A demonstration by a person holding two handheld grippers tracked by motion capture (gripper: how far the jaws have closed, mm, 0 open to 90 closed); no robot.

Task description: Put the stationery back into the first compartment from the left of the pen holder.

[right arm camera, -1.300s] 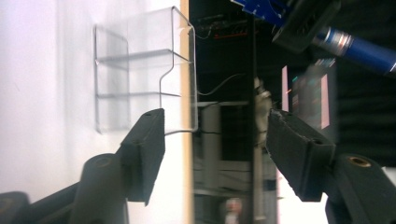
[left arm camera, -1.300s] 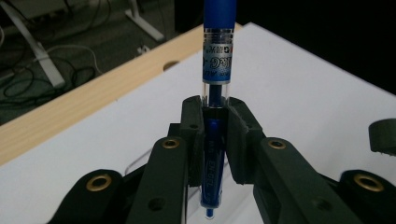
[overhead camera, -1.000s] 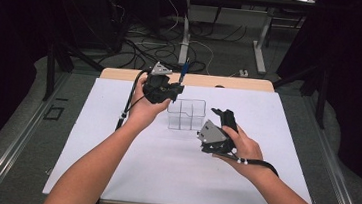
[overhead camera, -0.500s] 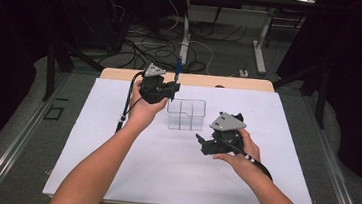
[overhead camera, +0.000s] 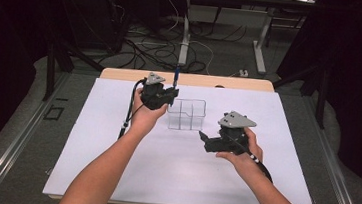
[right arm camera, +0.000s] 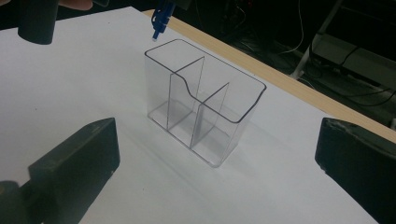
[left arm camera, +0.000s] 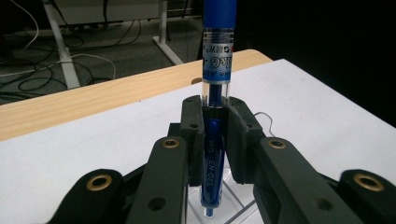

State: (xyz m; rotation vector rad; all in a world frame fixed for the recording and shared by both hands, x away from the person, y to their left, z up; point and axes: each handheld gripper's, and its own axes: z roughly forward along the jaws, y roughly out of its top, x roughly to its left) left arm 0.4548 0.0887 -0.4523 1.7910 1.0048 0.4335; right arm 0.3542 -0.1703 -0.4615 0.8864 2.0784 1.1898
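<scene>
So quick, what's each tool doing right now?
Left tool: closed on the blue pen, held upright above the clear organizer.
Right tool: open, holding nothing.

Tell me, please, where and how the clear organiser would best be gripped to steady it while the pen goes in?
Probably the clear organiser at its short end wall nearest the right gripper, coming level from that side. Its thin upright walls suit open jaws, and the pen hangs over the far end.
</scene>
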